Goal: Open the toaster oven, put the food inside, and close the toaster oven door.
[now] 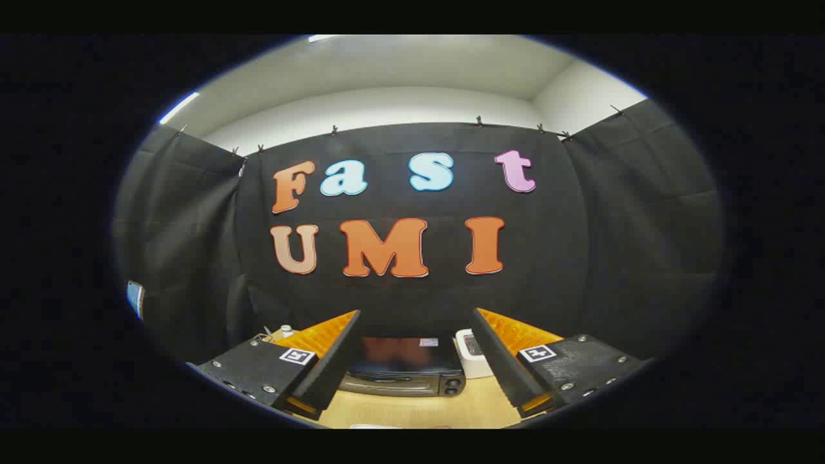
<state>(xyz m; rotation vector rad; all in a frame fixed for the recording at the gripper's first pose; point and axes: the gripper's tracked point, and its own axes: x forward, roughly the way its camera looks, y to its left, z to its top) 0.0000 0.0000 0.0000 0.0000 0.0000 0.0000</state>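
Note:
A dark toaster oven (pixel 403 367) stands on the wooden table (pixel 412 409) against the black cloth wall, beyond my fingers and seen between them. Its door looks closed, with a pale handle bar along the front and two knobs at its right end. My gripper (pixel 416 361) is held high above the table, open wide, with nothing between its fingers. A sliver of something pale (pixel 374 426) lies on the table below the fingers; I cannot tell what it is.
A white boxy appliance (pixel 472 354) stands just right of the oven, partly behind my right finger. A small white bottle (pixel 285 331) and some clutter sit at the back left behind my left finger. Black cloth walls close the booth on three sides.

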